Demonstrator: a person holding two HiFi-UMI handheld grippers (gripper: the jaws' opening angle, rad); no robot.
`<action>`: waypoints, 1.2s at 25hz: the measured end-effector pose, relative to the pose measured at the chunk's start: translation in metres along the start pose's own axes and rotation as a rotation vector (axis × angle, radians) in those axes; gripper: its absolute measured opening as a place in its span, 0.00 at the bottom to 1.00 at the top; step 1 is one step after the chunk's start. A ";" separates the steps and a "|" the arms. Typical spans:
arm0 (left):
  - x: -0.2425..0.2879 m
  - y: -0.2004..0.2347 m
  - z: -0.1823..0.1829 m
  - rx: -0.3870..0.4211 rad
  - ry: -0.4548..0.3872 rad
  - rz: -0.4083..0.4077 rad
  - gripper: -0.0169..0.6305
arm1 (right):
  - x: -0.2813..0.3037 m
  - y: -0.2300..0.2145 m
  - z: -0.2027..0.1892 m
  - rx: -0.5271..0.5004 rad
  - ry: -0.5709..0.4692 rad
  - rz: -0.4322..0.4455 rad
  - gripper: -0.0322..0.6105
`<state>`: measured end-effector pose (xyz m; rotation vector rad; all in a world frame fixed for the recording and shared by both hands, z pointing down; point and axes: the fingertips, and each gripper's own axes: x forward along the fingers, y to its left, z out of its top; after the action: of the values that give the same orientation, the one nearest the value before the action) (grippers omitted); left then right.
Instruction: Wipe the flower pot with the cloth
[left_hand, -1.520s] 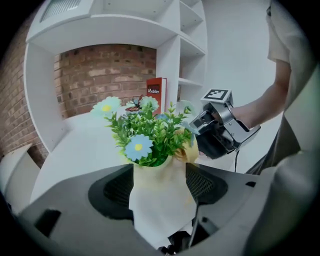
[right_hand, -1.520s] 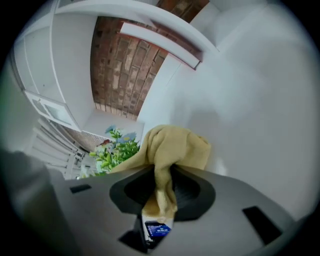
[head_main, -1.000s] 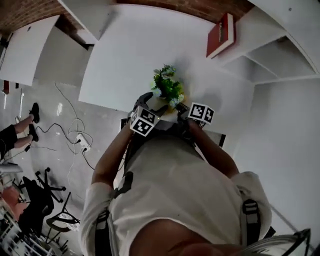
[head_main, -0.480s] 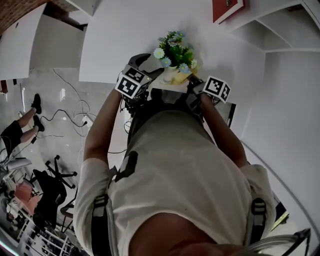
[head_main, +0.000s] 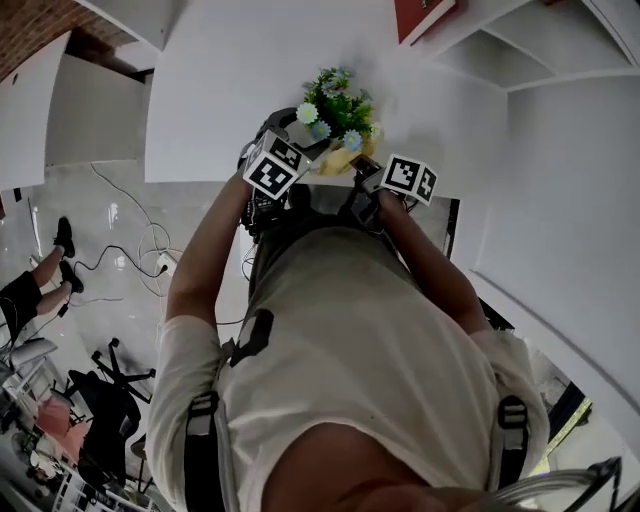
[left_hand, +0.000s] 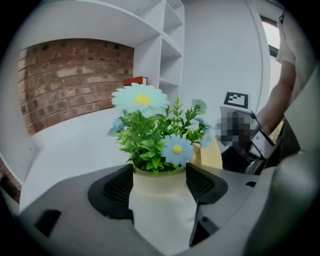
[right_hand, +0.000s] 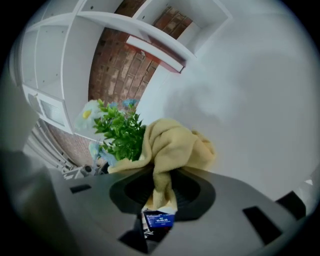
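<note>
My left gripper (left_hand: 161, 184) fingers clamp the flower pot (left_hand: 160, 212); right gripper (right_hand: 162, 192) fingers pinch the yellow cloth (right_hand: 175, 145) beside the plant (right_hand: 120, 132)

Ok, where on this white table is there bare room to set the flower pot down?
Widest bare stretch of the white table: left of and beyond the flower pot, toward the brick wall. Smaller free strip: between pot and red box. Crowded: the near edge, where left gripper, right gripper and cloth meet at the pot.
</note>
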<state>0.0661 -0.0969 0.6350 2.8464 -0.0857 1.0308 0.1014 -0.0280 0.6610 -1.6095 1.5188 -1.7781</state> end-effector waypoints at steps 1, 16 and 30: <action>0.002 -0.003 0.000 -0.022 -0.012 0.031 0.53 | 0.001 -0.004 -0.005 0.007 0.009 -0.008 0.21; -0.011 0.006 0.010 -0.045 -0.018 -0.019 0.53 | -0.030 -0.007 0.035 0.027 -0.044 0.019 0.21; 0.002 -0.010 -0.002 -0.212 -0.101 0.170 0.53 | -0.004 -0.012 -0.007 -0.005 0.068 -0.015 0.21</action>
<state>0.0675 -0.0869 0.6366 2.7314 -0.4257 0.8477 0.1014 -0.0171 0.6703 -1.5816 1.5458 -1.8562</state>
